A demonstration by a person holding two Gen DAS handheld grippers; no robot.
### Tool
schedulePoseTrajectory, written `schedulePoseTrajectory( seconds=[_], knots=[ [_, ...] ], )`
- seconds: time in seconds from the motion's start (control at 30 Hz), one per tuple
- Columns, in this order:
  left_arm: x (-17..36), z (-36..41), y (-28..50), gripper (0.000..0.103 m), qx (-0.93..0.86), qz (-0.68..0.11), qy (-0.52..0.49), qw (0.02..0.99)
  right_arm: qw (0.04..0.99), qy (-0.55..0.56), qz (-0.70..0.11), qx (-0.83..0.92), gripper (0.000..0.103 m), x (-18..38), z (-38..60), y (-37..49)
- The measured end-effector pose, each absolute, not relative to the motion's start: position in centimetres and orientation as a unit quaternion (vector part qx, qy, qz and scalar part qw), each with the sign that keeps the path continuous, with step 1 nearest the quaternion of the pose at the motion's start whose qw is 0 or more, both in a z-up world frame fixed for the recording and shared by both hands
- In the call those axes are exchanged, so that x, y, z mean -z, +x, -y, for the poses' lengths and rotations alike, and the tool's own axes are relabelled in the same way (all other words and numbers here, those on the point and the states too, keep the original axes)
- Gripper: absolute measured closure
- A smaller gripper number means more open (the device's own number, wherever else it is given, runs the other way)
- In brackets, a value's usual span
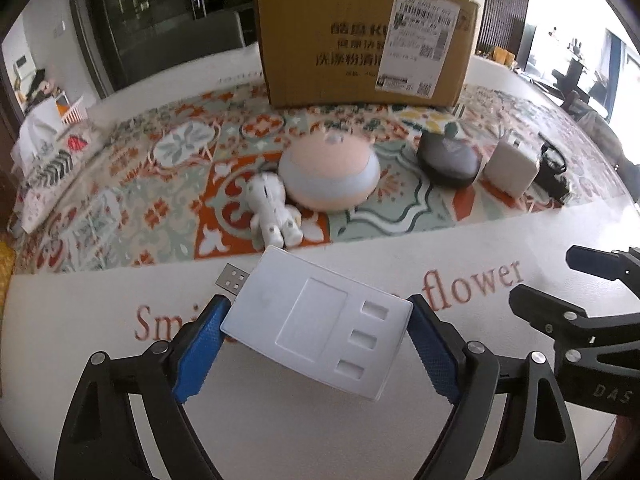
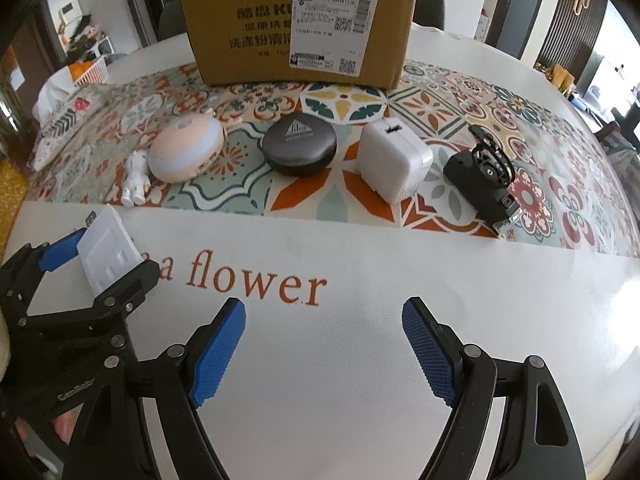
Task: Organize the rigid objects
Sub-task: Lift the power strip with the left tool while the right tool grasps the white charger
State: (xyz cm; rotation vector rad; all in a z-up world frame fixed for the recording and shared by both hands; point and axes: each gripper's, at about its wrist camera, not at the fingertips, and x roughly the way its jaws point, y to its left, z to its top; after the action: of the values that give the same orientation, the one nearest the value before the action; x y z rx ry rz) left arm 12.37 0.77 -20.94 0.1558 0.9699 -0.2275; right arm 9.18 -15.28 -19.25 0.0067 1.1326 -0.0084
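My left gripper is shut on a flat white USB device with a metal plug at its far left, held just above the white cloth; it also shows in the right wrist view. My right gripper is open and empty over the cloth, to the right of the left one. On the patterned mat lie a white toy figure, a pink and blue round lamp, a dark round case, a white charger block and a black gadget. A cardboard box stands behind them.
The tablecloth has red lettering near the grippers. A patterned pouch and white bag lie at the far left of the table. Chairs and room furniture stand beyond the table edge.
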Motion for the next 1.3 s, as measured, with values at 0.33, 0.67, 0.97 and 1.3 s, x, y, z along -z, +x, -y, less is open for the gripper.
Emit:
schedulePoseTrajectory(
  seconds=[0.33, 0.67, 0.97, 1.3],
  knots=[
    [17.8, 1.4, 13.6, 0.015, 0.115, -0.415, 0.098, 0.897, 0.879, -0.029, -0.476, -0.023, 0.023, 17.1, 16.9, 11.0],
    [17.7, 3.9, 16.1, 0.015, 0.116, -0.410, 0.098, 0.899, 0.887, -0.030, -0.460, -0.031, 0.036, 17.7, 19.3, 14.0],
    [18.4, 4.9, 18.3, 0.015, 0.109, -0.415, 0.100, 0.898, 0.880, -0.009, -0.473, -0.050, 0.058, 19.6, 20.6, 16.8],
    [18.3, 4.6, 18.6, 0.015, 0.102, -0.420, 0.095, 0.897, 0.881, -0.010, -0.471, -0.047, 0.070, 19.7, 20.5, 17.2]
  ],
)
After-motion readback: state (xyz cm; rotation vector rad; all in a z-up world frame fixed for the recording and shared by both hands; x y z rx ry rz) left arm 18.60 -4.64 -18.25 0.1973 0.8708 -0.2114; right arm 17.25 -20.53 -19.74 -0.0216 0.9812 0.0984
